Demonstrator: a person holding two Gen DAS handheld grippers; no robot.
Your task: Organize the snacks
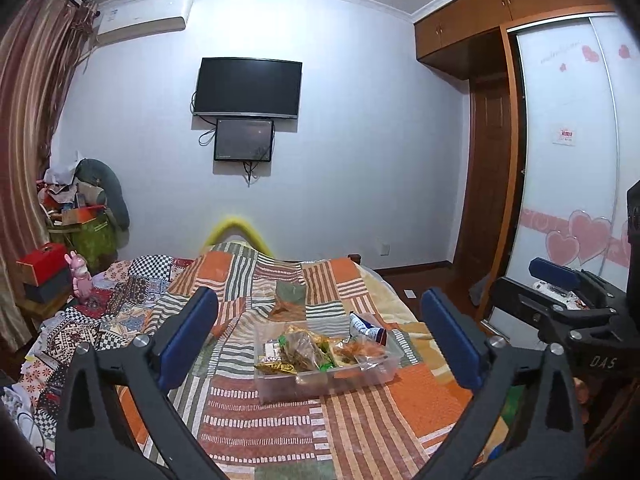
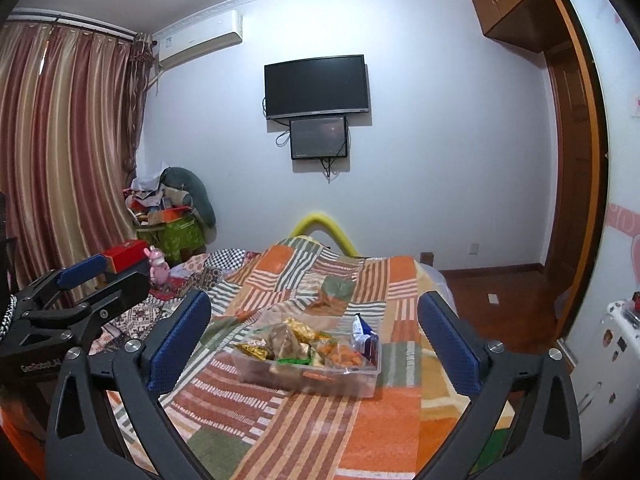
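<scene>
A clear bin [image 1: 326, 376] sits on the bed, on a patchwork blanket [image 1: 280, 432] of orange, brown and green stripes. It holds the snacks [image 1: 304, 350]: crinkled packets in gold, brown and green, with an orange one toward the right side. A white and blue tube [image 1: 366, 326] leans at the bin's far right corner.

The left gripper [image 1: 320, 340] has its jaws spread wide, with nothing between the blue pads [image 1: 188, 340]; it is apart from the bin, on the near side. The right gripper [image 2: 314, 342] is likewise spread wide and empty, also on the near side of the bin and not touching it. Each gripper shows at the edge of the other's view, so the two are side by side.

Left of the blanket lies checkered and printed bedding [image 1: 120, 292]. Farther left, a pink rabbit toy [image 1: 82, 278] stands beside a red box [image 1: 42, 262], with a pile of clutter [image 1: 80, 208] behind and striped curtains [image 2: 68, 152] at the window. On the far wall hang a TV [image 1: 248, 88], a smaller screen [image 1: 244, 140] just below it, and an air conditioner [image 1: 144, 18] up at the left. A wooden wardrobe [image 1: 480, 160] with a white sliding door bearing pink hearts stands at the right.
</scene>
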